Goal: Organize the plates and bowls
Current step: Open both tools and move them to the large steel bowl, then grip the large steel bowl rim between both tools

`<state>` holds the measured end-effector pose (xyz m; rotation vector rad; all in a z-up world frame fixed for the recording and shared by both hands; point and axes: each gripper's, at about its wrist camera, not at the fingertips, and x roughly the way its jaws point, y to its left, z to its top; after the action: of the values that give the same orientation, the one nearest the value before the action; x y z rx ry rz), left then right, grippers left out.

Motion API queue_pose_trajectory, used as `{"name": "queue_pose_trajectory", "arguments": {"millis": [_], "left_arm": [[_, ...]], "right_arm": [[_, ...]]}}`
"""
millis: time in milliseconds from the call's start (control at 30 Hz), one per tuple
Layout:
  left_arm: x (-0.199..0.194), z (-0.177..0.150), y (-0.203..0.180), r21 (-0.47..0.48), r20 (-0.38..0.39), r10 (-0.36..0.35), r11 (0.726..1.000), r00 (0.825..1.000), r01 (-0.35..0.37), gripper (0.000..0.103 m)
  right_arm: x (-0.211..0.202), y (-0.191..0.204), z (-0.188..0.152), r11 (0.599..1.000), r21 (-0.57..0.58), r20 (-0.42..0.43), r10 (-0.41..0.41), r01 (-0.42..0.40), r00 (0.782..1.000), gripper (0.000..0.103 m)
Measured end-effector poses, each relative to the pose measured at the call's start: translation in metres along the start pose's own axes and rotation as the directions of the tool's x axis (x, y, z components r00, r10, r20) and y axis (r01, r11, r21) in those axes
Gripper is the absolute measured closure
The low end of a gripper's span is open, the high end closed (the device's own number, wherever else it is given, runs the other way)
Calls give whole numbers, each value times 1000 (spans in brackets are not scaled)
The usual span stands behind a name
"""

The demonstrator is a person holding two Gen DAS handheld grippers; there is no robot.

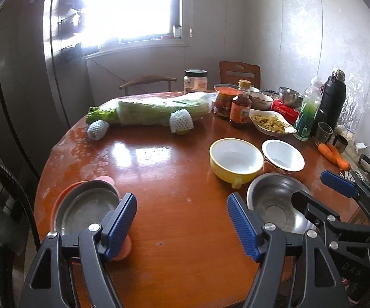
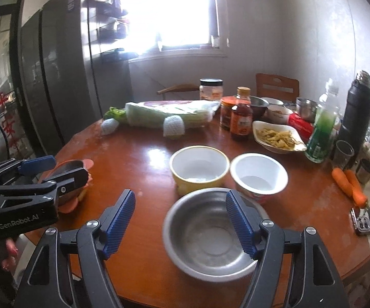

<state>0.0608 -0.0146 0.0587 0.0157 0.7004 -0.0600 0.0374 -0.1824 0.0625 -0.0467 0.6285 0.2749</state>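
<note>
A steel bowl (image 2: 208,238) sits on the round wooden table near its front edge; it also shows in the left wrist view (image 1: 274,205). My right gripper (image 2: 181,223) is open, its right finger inside the bowl and its left finger outside the rim. A yellow bowl (image 2: 199,166) and a white bowl (image 2: 259,174) stand just behind. My left gripper (image 1: 182,220) is open and empty, beside a steel plate (image 1: 87,210) stacked on orange and pink plates (image 1: 64,192) at the left edge.
A bagged cabbage (image 1: 159,110), sauce jars (image 1: 240,107), a dish of food (image 1: 272,123), a green bottle (image 1: 308,113), a black thermos (image 1: 331,100), glasses and carrots (image 1: 333,154) crowd the back and right. A phone (image 2: 369,220) lies at the right edge. A fridge (image 2: 56,77) stands to the left.
</note>
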Motion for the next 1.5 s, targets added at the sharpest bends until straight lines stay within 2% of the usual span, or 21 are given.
{"name": "queue_pose_trajectory", "arguments": {"millis": [367, 733, 1100, 1267, 1333, 1400, 1500], "left_arm": [[24, -2, -41, 16, -31, -65, 998, 997, 66, 30], [64, -13, -66, 28, -112, -93, 995, 989, 96, 30], [100, -24, -74, 14, -184, -133, 990, 974, 138, 30], [111, -27, -78, 13, -205, -144, 989, 968, 150, 32], [115, -27, -79, 11, -216, -152, 987, 965, 158, 40], [118, -27, -80, 9, -222, -160, 986, 962, 166, 44], [123, -28, -82, 4, -235, -183, 982, 955, 189, 56]], "right_arm": [[3, -45, -15, 997, 33, -20, -64, 64, 998, 28], [24, -86, -43, 990, 103, -101, -89, 99, 991, 28], [51, -96, -57, 988, 103, -163, -95, 112, 982, 28], [57, -100, -59, 988, 109, -163, -93, 112, 982, 38], [58, -100, -59, 988, 106, -162, -93, 111, 982, 43], [60, -100, -59, 989, 105, -164, -85, 104, 983, 48], [64, -99, -60, 992, 100, -169, -64, 82, 984, 58]]}}
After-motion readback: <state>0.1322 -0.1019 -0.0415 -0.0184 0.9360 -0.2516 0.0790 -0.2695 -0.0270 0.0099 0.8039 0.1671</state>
